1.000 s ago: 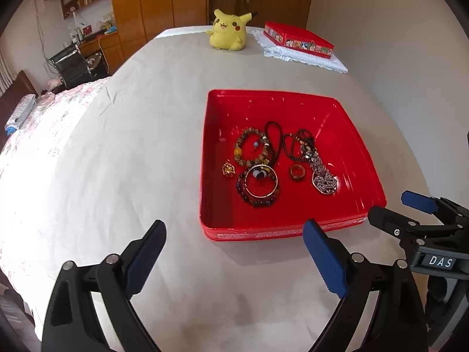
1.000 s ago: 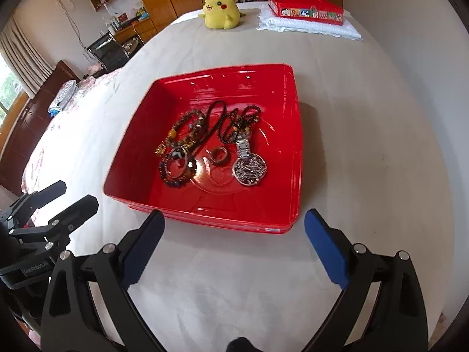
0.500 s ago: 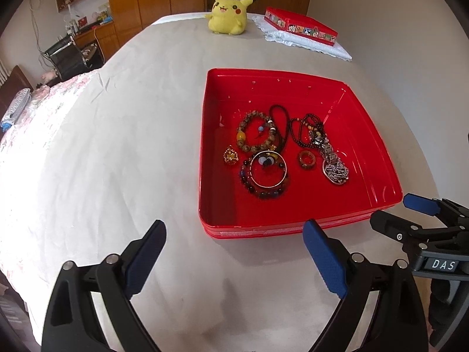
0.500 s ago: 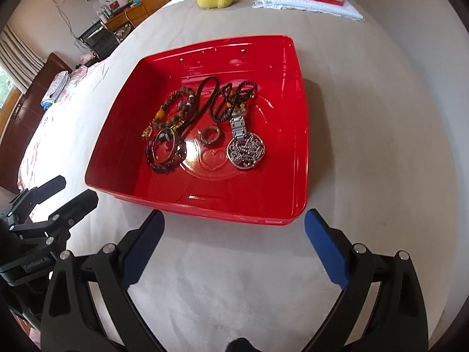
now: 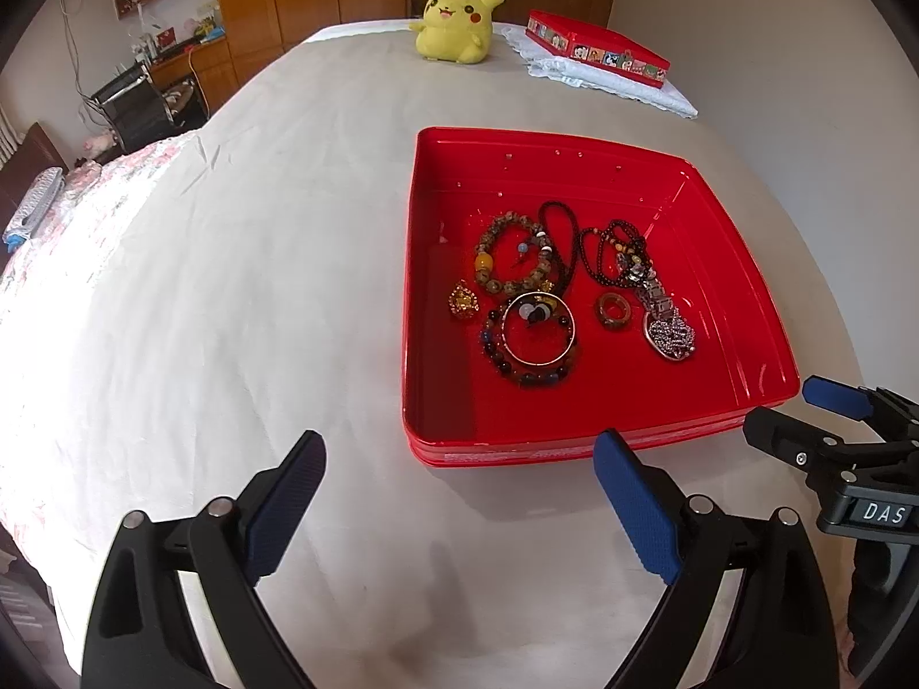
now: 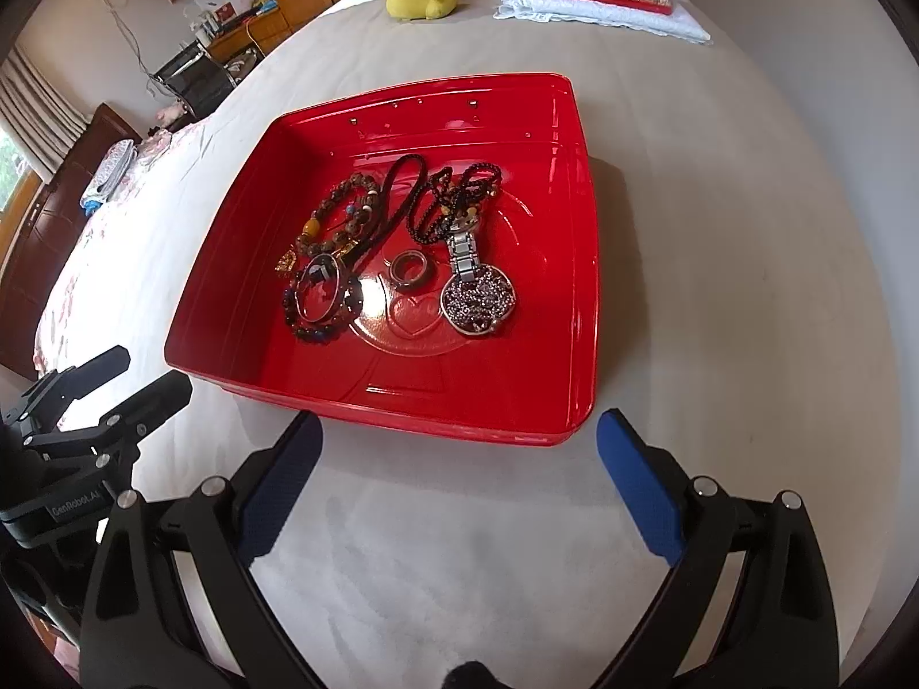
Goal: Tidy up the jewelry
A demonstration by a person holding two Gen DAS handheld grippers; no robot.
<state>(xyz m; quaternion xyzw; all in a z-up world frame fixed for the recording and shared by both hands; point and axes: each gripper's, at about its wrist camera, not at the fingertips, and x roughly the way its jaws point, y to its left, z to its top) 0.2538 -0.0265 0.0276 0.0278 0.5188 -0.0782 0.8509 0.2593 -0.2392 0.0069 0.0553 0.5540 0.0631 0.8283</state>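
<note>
The red tray [image 5: 741, 310] sat on a white-covered bed [image 5: 230, 287], near its right edge, and all the jewelry lay loose in the tray's middle. The left gripper [image 5: 459, 488] hovered over the bedcover just short of the tray's near left corner, jaws spread wide and holding nothing; its right finger [image 5: 632, 505] stood just before the tray's near rim, its left finger well out over bare cover. The right gripper [image 6: 459, 459] hung before the tray's near rim, jaws likewise wide apart and empty, so that the near rim ran across the gap between its blue pads.

Inside the tray, a brown beaded bracelet [image 5: 511, 255] lay toward the left wall, a small gold charm [image 5: 463, 302] just beside it. Nearer the front rim a silver bangle [image 5: 538, 328] rested on a dark beaded bracelet [image 5: 528, 373]. A black cord necklace [image 5: 560, 235] and a black beaded necklace [image 5: 609, 252] tangled at the centre. A brown ring [image 5: 613, 310] lay apart from them, and a metal band with a round silver chain pendant [image 5: 670, 336] lay toward the right wall.

At the bed's far edge sat a yellow plush toy [image 5: 456, 23] and a red box [image 5: 597, 54] on a white folded cloth [image 5: 614, 86].
</note>
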